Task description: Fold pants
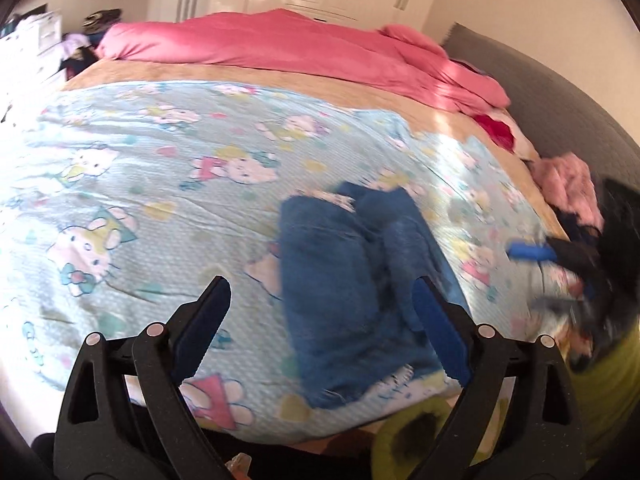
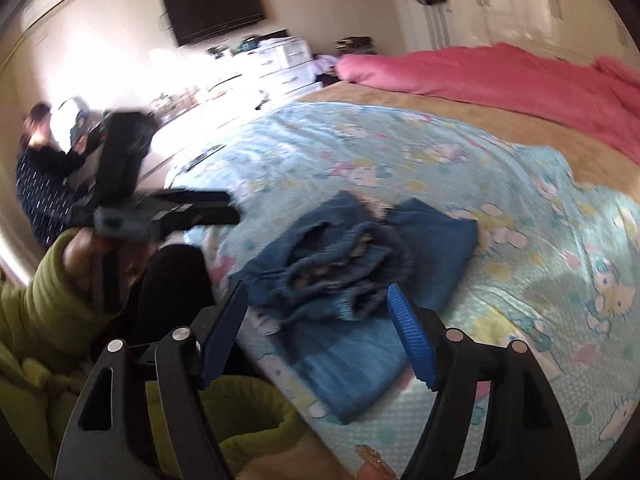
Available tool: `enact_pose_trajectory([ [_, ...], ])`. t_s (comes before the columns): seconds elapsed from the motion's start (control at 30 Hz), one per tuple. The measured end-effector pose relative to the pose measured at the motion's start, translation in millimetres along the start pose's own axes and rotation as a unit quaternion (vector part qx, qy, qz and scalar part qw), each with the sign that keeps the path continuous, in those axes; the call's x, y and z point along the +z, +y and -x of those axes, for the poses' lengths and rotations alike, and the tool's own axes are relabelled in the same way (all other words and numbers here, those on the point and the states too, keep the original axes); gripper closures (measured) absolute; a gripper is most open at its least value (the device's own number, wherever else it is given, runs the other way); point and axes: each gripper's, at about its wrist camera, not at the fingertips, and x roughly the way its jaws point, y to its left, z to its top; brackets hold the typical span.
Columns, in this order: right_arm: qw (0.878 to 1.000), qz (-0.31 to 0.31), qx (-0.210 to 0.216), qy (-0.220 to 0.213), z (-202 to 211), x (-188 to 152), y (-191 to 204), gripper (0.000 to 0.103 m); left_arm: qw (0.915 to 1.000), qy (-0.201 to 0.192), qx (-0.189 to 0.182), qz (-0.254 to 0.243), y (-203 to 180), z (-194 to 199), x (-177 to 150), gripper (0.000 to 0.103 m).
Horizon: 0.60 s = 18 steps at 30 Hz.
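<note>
Blue pants [image 1: 344,280] lie folded in a loose bundle on the light blue cartoon-print sheet [image 1: 140,184] near the bed's front edge. In the right wrist view the pants [image 2: 352,268] show the gathered waistband on top. My left gripper [image 1: 320,292] is open and empty, held just above the pants. My right gripper [image 2: 318,304] is open and empty, just in front of the pants. The right gripper also shows blurred at the right edge of the left wrist view [image 1: 536,254]. The left gripper shows blurred at the left of the right wrist view [image 2: 192,208].
A pink duvet [image 1: 288,48] lies bunched along the far side of the bed. Pink and dark clothes [image 1: 568,188] lie by the grey headboard [image 1: 560,92]. A white dresser [image 2: 272,64] and a wall television [image 2: 214,8] stand beyond the bed. My green sleeves [image 2: 48,304] are low in view.
</note>
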Motion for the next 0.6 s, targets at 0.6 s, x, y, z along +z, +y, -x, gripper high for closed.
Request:
enact_pose_trajectory([
  [0.6,0.943,0.316,-0.049,0.093,-110,-10,105,0.057,0.9959,0.084,-0.015,-0.028,-8,-91,38,0.055],
])
